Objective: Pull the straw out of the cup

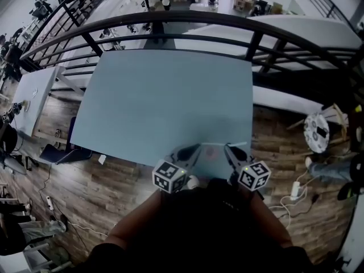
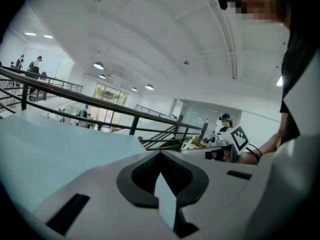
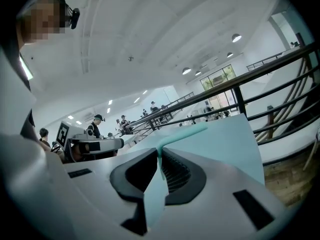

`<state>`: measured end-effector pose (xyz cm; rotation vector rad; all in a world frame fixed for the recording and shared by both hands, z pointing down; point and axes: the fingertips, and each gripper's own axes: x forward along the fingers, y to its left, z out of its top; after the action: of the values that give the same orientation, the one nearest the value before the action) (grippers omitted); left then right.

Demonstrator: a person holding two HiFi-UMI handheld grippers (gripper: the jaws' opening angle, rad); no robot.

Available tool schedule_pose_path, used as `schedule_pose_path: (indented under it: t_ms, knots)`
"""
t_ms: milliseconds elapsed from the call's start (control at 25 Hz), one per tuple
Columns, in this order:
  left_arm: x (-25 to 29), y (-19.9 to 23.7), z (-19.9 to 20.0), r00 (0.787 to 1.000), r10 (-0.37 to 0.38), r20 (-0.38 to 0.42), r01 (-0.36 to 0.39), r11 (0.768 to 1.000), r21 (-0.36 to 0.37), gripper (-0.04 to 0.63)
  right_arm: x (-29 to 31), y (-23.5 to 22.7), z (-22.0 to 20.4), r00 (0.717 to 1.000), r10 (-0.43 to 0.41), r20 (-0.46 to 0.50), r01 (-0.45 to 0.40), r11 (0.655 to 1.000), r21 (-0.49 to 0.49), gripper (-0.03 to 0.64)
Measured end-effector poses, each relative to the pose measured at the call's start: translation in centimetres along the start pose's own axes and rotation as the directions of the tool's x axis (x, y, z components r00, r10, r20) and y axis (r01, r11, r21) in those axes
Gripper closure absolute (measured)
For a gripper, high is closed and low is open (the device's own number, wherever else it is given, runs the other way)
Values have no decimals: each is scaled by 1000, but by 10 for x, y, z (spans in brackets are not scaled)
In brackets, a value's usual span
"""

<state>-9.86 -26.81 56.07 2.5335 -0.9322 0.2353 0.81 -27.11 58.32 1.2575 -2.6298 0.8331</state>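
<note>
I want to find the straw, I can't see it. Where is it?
In the right gripper view, the green straw is pinched in the right tool, sticking up in front of the pale blue table.

The big pale blue table (image 1: pixel 165 101) stands on a brown wood floor (image 1: pixel 108 189) next to a black railing (image 1: pixel 187 18), and a faint pink round thing (image 1: pixel 214 151) sits at its near edge, too blurry to tell what it is.

Left gripper (image 2: pixel 160 159) jaws together, empty — right gripper (image 3: pixel 159 156) clamped on straw (image 3: pixel 186 133)
</note>
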Motion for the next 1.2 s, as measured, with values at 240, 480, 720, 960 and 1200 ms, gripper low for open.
schedule_pose_path:
  t_ms: [240, 480, 720, 960, 1200]
  knots:
    - [-3, 5, 9, 1000, -4, 20, 4, 1000, 2, 583, 3, 8, 13, 1000, 4, 16, -4, 1000, -21, 577]
    - [-2, 0, 6, 998, 10, 56, -10, 1000, -6, 583, -7, 12, 14, 1000, 24, 12, -24, 998, -50, 577]
    - [2, -18, 6, 996, 49, 81, -48, 999, -11, 584, -23, 11, 17, 998, 63, 9, -63, 996, -60, 577]
    - [7, -43, -4, 993, 101, 55, -99, 994, -40, 584, -42, 7, 14, 992, 122, -12, -122, 991, -63, 577]
    - [15, -74, -13, 988, 146, 55, -144, 989, -35, 583, -72, -4, 4, 985, 170, -28, -171, 984, -52, 577]
